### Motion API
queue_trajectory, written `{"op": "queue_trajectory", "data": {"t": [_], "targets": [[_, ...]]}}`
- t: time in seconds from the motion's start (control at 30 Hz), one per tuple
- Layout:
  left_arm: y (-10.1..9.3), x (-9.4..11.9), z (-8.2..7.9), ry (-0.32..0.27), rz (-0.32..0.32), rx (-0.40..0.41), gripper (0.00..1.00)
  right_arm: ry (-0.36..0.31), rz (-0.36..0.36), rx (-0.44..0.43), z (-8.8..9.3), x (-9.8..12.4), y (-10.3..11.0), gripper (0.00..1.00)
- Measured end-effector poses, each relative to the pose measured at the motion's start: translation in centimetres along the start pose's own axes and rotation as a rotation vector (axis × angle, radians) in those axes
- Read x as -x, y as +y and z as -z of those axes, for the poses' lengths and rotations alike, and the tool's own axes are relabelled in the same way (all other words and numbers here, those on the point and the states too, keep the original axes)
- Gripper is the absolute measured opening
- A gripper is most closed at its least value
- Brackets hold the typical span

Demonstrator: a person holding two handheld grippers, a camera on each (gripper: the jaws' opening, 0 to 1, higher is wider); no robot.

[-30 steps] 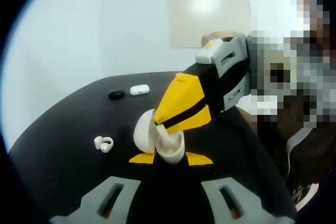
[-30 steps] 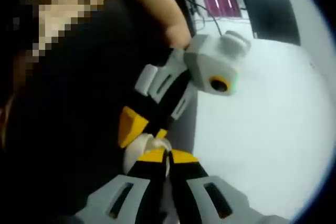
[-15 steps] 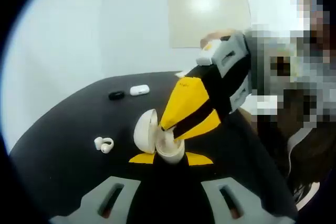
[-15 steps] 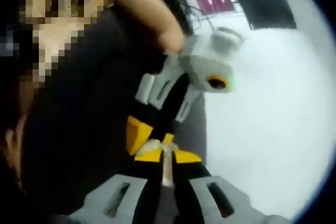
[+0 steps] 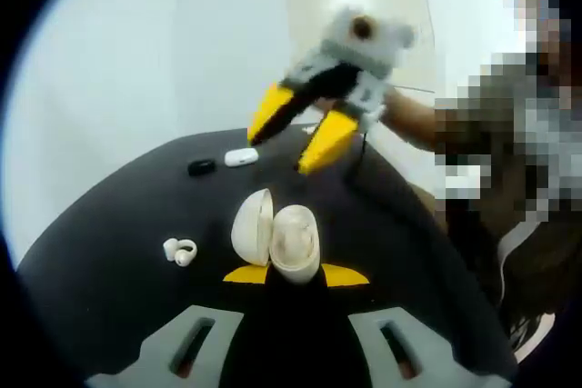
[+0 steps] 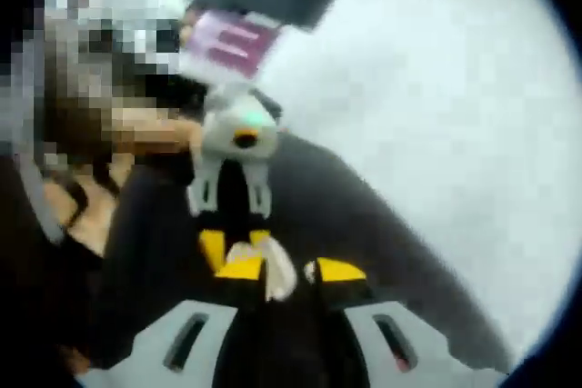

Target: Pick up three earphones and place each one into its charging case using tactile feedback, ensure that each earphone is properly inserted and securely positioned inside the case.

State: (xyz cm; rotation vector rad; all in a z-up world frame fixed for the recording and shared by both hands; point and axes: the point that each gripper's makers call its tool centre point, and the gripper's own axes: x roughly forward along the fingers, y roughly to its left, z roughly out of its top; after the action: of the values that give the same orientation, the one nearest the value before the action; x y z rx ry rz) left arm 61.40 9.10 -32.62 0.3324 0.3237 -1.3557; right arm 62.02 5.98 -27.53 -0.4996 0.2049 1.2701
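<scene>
In the left gripper view, the left gripper [image 5: 296, 274] holds one open white case [image 5: 275, 242] between its two yellow tips, squeezing it from both sides. The round lid stands up on the left side of the case, and something pale sits inside the cup part, but it is too blurry to say what. The case is just above a black table [image 5: 109, 243]. One loose white earphone [image 5: 179, 249] lies on the table to the left of the case, near it but not touching. Farther back on the table sit two small things side by side: one black earphone [image 5: 201, 165] and one small white closed case [image 5: 241, 156]. So there are two cases and two loose earphones to count here. The right gripper [image 5: 296, 138] hangs in the air above the back of the table, well apart from the held case, with its two yellow tips spread wide and nothing between them. A bare arm [image 5: 409, 120] reaches in behind it. In the right gripper view, which is blurry, the right gripper's [image 6: 291, 270] own two yellow tips stand apart with a gap between them, and the left gripper [image 6: 235, 252] points toward them with the white case [image 6: 273, 270] at its tips.
</scene>
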Motion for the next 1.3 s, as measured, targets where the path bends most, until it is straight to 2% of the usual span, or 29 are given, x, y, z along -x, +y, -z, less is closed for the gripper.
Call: {"op": "queue_trajectory", "data": {"t": [0.07,0.13,0.2,0.3,0.4,0.5,0.57,0.83,0.93,1.1,1.13,1.2,1.27,1.3], "targets": [[0.0,0.0,0.0,-0.001,0.0,-0.003,0.16,-0.069,-0.067,-0.159,0.8,-0.4,0.1,0.26],[0.0,0.0,0.0,-0.002,0.001,-0.004,0.16,-0.092,-0.108,-0.233,1.5,-0.9,0.3,0.26],[0.0,0.0,0.0,-0.003,0.001,-0.006,0.16,-0.08,-0.109,-0.228,2.3,-1.4,-0.1,0.26],[0.0,0.0,0.0,-0.007,0.004,-0.001,0.16,-0.11,-0.17,-0.225,1.8,-2.1,1.0,0.27],[0.0,0.1,0.0,-0.008,0.007,-0.003,0.17,-0.09,-0.182,-0.197,1.9,-2.8,1.5,0.28],[0.0,0.1,0.1,-0.008,0.008,-0.003,0.17,-0.088,-0.18,-0.181,2.0,-3.4,1.7,0.24],[-0.1,0.2,0.1,-0.007,0.012,-0.005,0.17,-0.097,-0.199,-0.199,2.0,-3.4,2.2,0.22],[-0.8,0.2,0.0,-0.021,0.052,0.026,0.23,-0.129,-0.2,-0.161,1.8,-3.5,2.6,0.22],[-0.5,0.3,0.0,-0.021,0.044,0.033,0.18,-0.126,-0.199,-0.139,1.7,-3.7,2.8,0.22],[-0.4,0.3,0.0,-0.021,0.052,0.053,0.18,-0.11,-0.228,-0.159,1.7,-3.3,2.8,0.22],[-0.4,0.3,0.0,-0.019,0.05,0.052,0.18,-0.115,-0.234,-0.176,1.6,-2.8,2.5,0.23],[-0.4,0.4,0.1,-0.016,0.049,0.05,0.18,-0.167,-0.214,-0.239,0.7,-1.6,1.1,0.23],[-0.4,0.4,0.0,-0.015,0.048,0.046,0.18,-0.246,-0.139,-0.366,-0.6,-0.7,-1.6,0.19],[-0.4,0.4,0.0,-0.014,0.047,0.042,0.18,-0.263,-0.099,-0.447,-0.9,-0.5,-3.1,0.16]]}}
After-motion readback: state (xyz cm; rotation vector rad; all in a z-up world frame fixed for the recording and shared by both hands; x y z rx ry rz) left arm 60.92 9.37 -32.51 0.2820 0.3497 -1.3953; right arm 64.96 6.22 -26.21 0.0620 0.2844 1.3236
